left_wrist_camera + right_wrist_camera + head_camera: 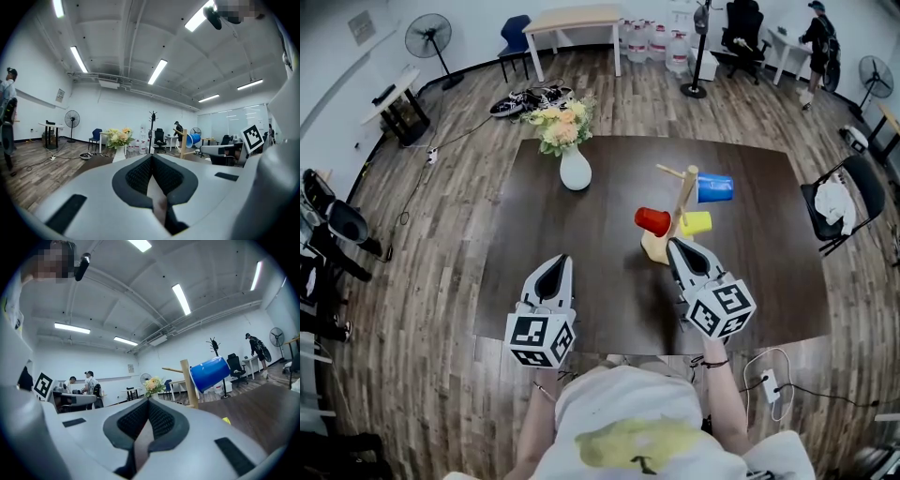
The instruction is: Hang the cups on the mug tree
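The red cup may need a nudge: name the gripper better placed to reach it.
Right, probably: the right gripper has its tip beside the mug tree, near the red cup; the left gripper sits farther off.

No words or numbers could be read. Only black-and-white square markers (528, 331) stood on the cubes (722, 309) of the left gripper (557, 262) and right gripper (677, 246). A wall notice (362, 26) perhaps bore print, too small to read.

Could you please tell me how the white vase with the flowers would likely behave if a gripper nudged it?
The vase looks smooth and glazed, so it is probably slippery and breakable. Its flowers spread wider than its body, so a high push might tip it. Its rounded body suggests it would roll on the table once down.
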